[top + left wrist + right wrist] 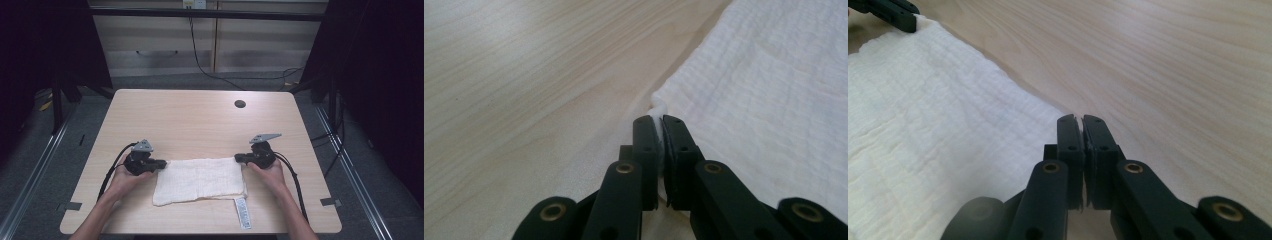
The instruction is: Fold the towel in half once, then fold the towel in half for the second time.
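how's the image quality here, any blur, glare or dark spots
High view: sharp and evenly lit on the table, surroundings fall into deep shadow. Left gripper view: jaws near the lens soft, towel weave crisp. Right gripper view: soft glare on the wood at upper right, far left gripper slightly blurred.

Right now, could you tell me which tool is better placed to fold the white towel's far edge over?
Left, probably. The left tool visibly pinches the white towel at its corner; the right tool is shut without visible cloth.
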`<state>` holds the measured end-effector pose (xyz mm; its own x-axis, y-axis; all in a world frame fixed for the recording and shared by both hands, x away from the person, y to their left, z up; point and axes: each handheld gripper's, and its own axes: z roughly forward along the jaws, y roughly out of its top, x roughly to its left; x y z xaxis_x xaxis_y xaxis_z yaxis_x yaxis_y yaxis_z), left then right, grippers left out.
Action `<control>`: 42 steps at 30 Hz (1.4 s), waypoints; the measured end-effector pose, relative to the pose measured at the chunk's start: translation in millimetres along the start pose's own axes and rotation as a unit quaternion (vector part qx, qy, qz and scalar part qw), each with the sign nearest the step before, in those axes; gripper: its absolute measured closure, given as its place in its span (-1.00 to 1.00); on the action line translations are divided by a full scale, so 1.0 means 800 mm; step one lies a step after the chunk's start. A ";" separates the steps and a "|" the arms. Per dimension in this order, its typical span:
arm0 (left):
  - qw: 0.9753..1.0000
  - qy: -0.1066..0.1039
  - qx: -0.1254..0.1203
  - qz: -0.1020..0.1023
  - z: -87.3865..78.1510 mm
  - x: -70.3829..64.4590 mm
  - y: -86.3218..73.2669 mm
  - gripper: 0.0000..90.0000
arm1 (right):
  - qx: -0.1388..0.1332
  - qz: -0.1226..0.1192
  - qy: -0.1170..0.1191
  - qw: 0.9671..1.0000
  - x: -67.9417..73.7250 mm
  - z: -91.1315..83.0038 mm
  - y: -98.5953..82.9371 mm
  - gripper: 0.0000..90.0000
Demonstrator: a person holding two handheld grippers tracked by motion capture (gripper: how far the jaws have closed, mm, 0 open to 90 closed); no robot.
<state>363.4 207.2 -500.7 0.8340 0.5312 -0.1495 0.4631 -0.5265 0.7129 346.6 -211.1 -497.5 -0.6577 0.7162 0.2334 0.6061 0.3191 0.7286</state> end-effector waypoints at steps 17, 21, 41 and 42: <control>0.999 -0.009 -0.031 -0.024 -0.008 0.008 0.007 0.91 | -0.045 -0.023 0.007 0.999 0.007 -0.028 0.012 0.94; 0.999 -0.010 -0.041 -0.032 -0.013 0.007 0.008 0.91 | -0.053 -0.028 0.009 0.998 0.011 -0.033 0.015 0.94; 0.994 0.003 -0.096 -0.049 -0.031 0.005 0.031 0.91 | -0.077 -0.053 0.005 0.996 0.021 -0.054 0.038 0.94; 0.995 0.005 -0.091 -0.048 -0.029 0.006 0.030 0.91 | -0.076 -0.054 0.004 0.996 0.022 -0.055 0.036 0.94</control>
<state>371.6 212.7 -468.9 0.7846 0.5807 -0.2174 0.4783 -0.3436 0.8082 332.5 -216.9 -443.9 -0.7196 0.6773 0.1530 0.4573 0.2964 0.8385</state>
